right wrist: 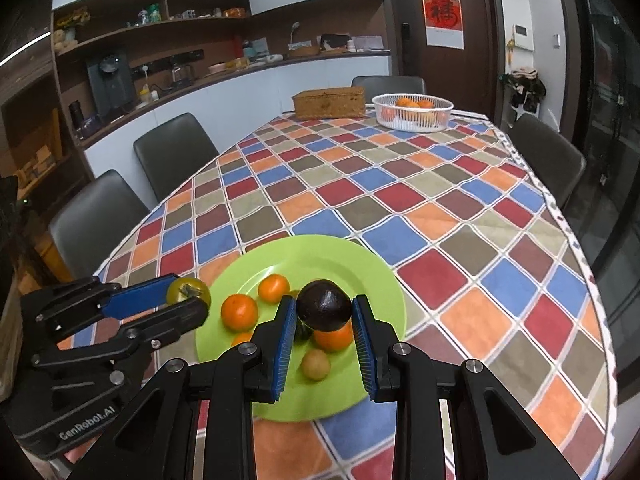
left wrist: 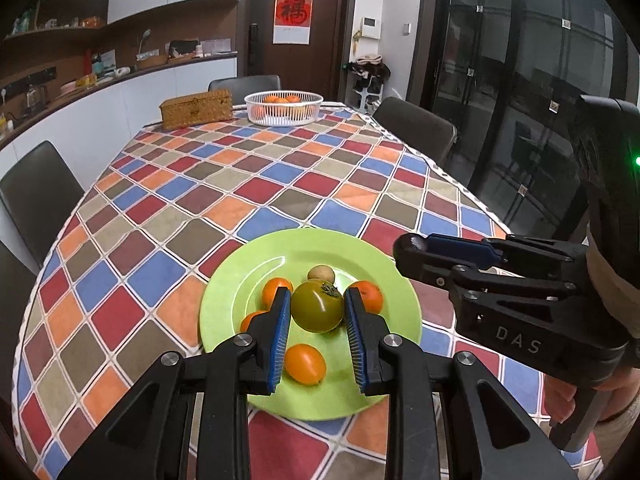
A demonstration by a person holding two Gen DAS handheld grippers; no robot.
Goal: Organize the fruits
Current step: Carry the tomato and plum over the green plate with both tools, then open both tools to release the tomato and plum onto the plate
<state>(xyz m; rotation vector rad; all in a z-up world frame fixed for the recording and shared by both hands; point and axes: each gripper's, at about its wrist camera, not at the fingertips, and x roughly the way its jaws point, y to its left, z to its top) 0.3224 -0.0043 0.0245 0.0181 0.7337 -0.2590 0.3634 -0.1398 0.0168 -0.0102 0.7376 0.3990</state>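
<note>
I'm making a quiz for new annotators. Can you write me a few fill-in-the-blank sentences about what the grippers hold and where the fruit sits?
1. The left gripper is shut on a ____ tomato.
2. The right gripper is shut on a dark ____.
3. The loose oranges lie on a ____ plate.
4. The white basket at the far end of the table holds ____ fruit.

Missing words: green; avocado; green; orange

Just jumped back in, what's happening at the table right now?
A person holds a gripper in each hand above the green plate. The left gripper is shut on a green tomato; the right gripper is shut on a dark avocado. Several oranges remain on the plate. The white basket sits at the table's far end.
</note>
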